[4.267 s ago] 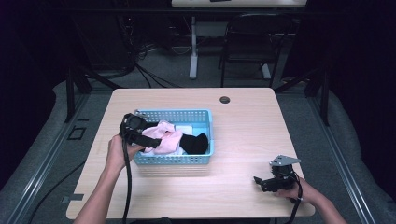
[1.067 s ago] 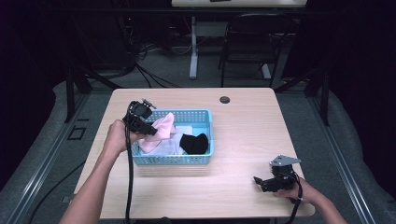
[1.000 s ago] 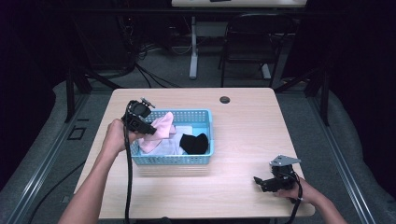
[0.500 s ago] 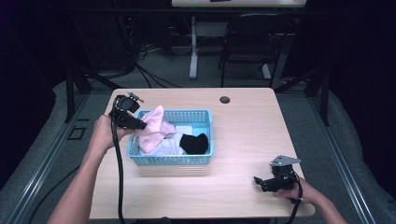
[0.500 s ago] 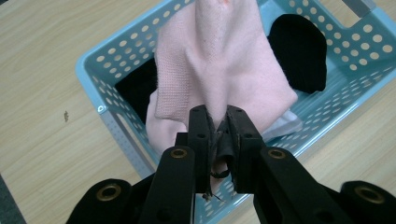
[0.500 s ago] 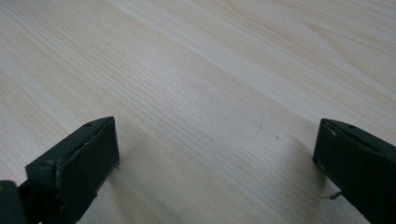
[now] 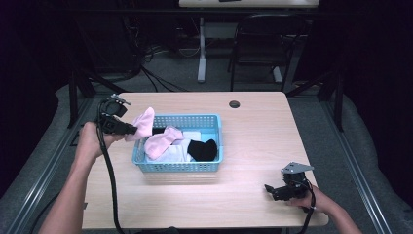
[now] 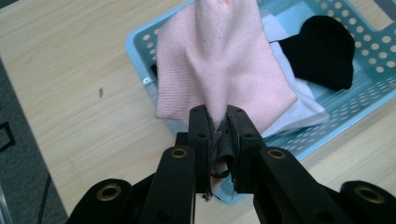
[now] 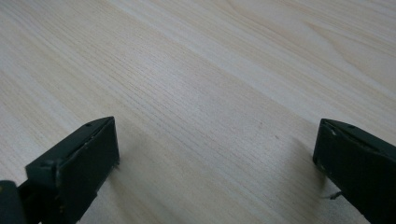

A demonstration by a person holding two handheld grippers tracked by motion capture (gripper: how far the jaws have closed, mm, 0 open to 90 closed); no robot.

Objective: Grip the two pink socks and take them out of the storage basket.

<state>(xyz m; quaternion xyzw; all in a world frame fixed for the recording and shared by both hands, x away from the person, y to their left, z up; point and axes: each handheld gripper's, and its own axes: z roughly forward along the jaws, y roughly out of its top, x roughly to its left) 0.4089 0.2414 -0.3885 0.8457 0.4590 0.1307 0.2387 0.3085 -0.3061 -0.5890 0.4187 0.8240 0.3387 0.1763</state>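
Left gripper view looks down its own two jaws, which stand nearly together and pinch a fold of the pink sock [image 8: 219,60] between the pads; the left gripper [image 8: 218,122] has the cloth fast, and the sock hangs away from the jaws over the near corner of the blue basket [image 8: 140,49]. Beyond the sock, inside the basket, lie a white cloth [image 8: 299,109] and past it a black sock [image 8: 327,51], both on the basket floor. Bare table [image 8: 70,93] shows to the left of the basket. Right gripper view shows the right gripper [image 9: 215,158] with its jaws spread wide and nothing between them, only pale wood grain of the table [image 9: 210,70] beneath. In the high view the right gripper [image 7: 272,189] sits low at the near right part of the table [image 7: 253,131], held in a hand [image 7: 311,200], well apart from the basket. Farther in, the basket [image 7: 178,167] stands left of the middle, with a second pink sock [image 7: 163,142] draped at its left part, the white cloth and the black sock [image 7: 202,148] beside it. At the basket's left edge the left gripper [image 7: 132,129] holds the pink sock [image 7: 141,123] raised above the rim. A small dark round hole [image 7: 234,104] marks the far side of the table.
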